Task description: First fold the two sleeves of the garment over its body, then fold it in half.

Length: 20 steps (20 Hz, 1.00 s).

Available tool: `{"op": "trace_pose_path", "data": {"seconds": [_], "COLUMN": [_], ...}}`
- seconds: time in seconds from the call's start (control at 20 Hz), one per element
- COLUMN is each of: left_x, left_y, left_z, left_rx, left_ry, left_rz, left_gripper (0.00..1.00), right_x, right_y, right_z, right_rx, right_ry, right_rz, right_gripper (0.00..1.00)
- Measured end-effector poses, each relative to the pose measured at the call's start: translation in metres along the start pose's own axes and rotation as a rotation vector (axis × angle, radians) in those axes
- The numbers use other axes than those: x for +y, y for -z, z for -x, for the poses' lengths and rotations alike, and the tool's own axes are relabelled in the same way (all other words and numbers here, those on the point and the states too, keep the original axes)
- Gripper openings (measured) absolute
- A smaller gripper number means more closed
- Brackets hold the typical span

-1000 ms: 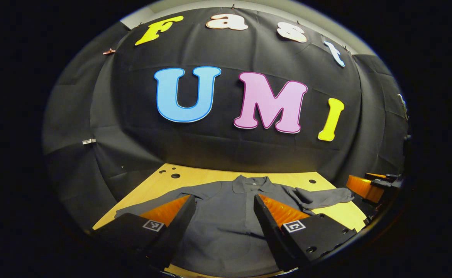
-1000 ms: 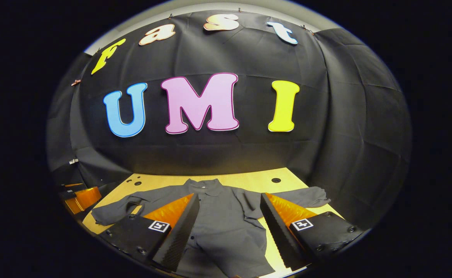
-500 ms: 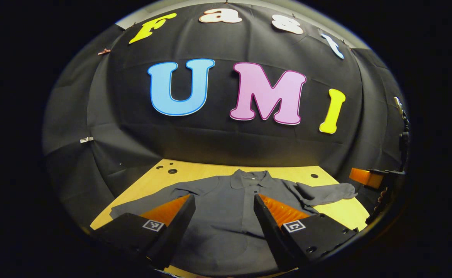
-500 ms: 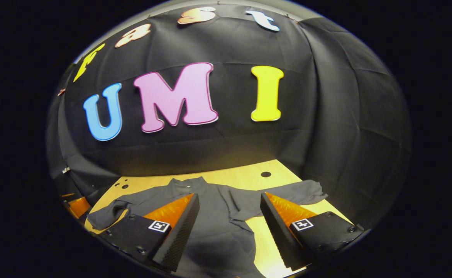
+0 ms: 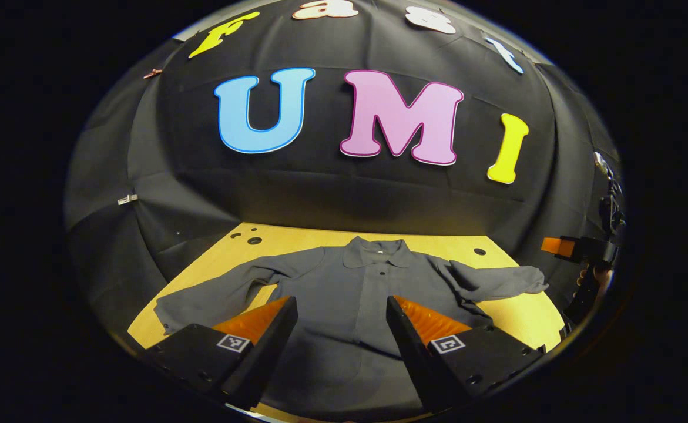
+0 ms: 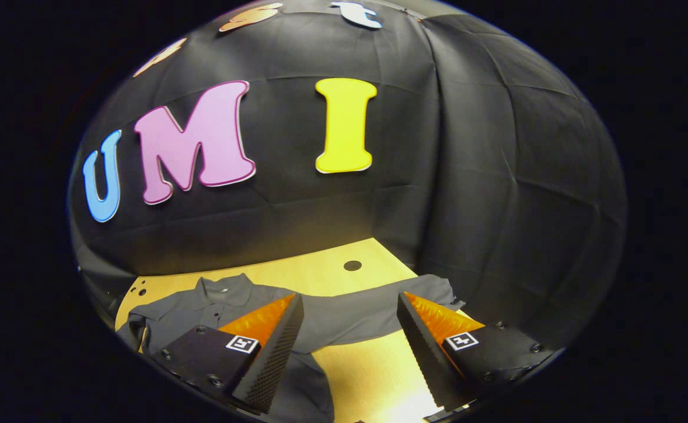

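The right gripper [image 6: 349, 317] has swung right and now faces the garment's right sleeve [image 6: 367, 311], jaws wide, holding nothing. The left gripper [image 5: 341, 320], equally open and empty, hovers over the garment [image 5: 344, 294], which lies flat on the table [image 5: 514, 320], sleeves unfolded. No containers are present.

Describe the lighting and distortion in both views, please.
Left gripper view: fisheye bends the wooden table edges; the dark grey long-sleeved shirt is evenly lit and sharp. Right gripper view: a bright glare patch on the table near the bottom; the wall falls into shadow rightward.
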State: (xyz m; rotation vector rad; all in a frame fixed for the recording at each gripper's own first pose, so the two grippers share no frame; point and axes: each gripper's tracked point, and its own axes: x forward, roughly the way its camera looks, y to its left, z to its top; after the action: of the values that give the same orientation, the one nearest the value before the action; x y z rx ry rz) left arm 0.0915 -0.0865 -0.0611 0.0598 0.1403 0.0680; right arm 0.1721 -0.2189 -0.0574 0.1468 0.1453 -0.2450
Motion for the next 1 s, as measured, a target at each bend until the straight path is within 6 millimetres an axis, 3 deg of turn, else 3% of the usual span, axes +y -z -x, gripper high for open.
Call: {"op": "trace_pose_path", "data": {"seconds": [0.3,0.55,1.0], "left_x": [-0.006,-0.004,0.017], "left_y": [-0.007,-0.001,-0.008], "left_z": [-0.013,-0.016,-0.033], "left_rx": [0.004,0.026,0.04], "left_ry": [-0.037,-0.055,-0.118], "left_rz": [0.012,0.009,-0.02], "left_gripper": [0.96,0.96,0.96], "right_x": [-0.054,-0.096,-0.154], "right_y": [0.011,0.022,0.049], "right_z": [-0.043,-0.082,-0.141], "right_rx": [0.039,0.063,0.161], "right_ry": [0.102,0.195,0.323], "right_rz": [-0.027,-0.081,-0.129], "right_gripper": [0.99,0.99,0.99]}}
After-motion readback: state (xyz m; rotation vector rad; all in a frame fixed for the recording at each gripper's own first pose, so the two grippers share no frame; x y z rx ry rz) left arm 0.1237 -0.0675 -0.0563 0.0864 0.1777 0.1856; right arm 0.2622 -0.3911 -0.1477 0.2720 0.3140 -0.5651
